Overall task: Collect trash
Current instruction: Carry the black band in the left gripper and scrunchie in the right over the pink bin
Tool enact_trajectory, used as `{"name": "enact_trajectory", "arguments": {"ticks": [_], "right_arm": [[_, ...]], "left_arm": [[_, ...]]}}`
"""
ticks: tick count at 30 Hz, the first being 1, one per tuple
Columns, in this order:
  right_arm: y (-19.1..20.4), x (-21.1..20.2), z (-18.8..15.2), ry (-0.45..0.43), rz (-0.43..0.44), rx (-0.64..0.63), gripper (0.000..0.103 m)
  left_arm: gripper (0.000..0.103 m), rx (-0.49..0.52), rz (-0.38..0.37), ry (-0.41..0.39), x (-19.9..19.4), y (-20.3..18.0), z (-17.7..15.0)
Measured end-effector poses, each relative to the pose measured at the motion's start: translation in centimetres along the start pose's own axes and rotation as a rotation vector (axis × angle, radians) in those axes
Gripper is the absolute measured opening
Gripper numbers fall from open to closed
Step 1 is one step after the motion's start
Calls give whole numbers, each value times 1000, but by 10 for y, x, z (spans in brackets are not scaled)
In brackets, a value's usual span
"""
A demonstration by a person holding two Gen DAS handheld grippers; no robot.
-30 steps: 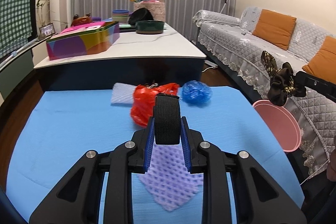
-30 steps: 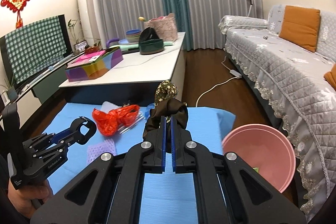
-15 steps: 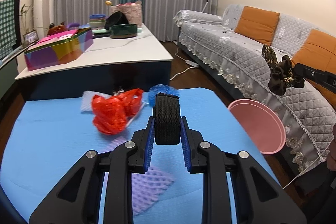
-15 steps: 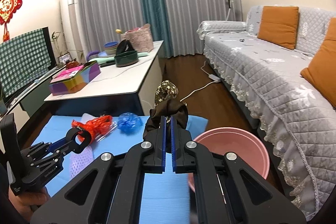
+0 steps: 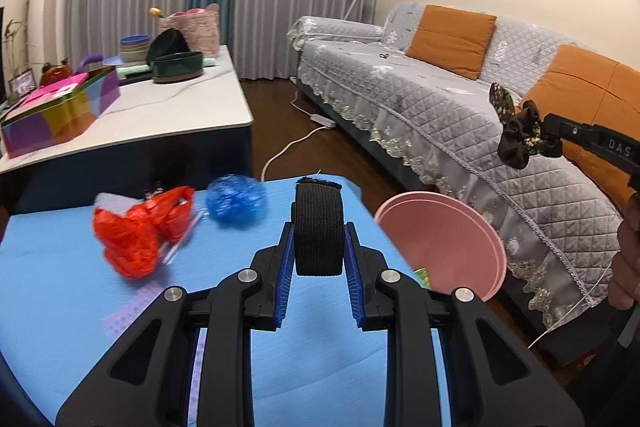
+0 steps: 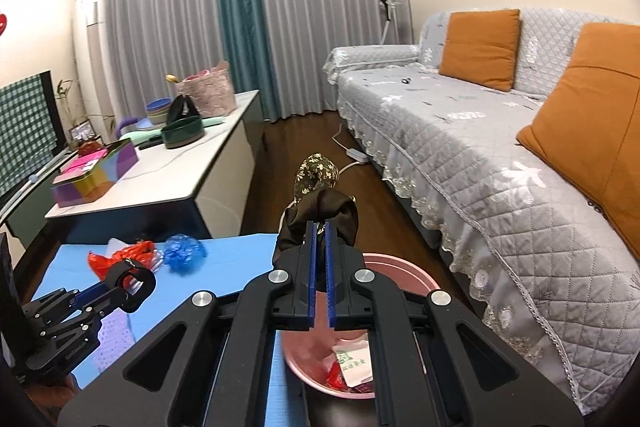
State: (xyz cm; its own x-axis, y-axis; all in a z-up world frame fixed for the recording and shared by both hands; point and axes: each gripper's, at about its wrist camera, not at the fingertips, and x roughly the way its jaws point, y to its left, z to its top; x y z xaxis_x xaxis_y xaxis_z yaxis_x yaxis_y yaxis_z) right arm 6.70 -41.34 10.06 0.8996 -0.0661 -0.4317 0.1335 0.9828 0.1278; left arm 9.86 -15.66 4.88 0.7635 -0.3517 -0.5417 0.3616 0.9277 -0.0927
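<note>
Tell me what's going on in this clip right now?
A person is clearing trash with two handheld grippers. The left gripper grips a black elastic band, the right gripper a brown scrunchie, both near the pink basin holding wrappers. A red bag and blue wad remain on the blue mat.

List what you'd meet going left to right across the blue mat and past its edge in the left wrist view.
Red bag → blue ball → black band held in the left tongs → pink basin → brown scrunchie in the right tongs.
</note>
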Motion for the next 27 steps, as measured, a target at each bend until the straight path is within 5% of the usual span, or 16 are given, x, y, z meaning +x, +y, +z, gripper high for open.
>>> {"name": "enact_trajectory", "arguments": {"ticks": [27], "right_arm": [[-68, 43, -14, 83, -109, 92, 4]], "left_arm": [[24, 78, -123, 34, 73, -84, 25]]}}
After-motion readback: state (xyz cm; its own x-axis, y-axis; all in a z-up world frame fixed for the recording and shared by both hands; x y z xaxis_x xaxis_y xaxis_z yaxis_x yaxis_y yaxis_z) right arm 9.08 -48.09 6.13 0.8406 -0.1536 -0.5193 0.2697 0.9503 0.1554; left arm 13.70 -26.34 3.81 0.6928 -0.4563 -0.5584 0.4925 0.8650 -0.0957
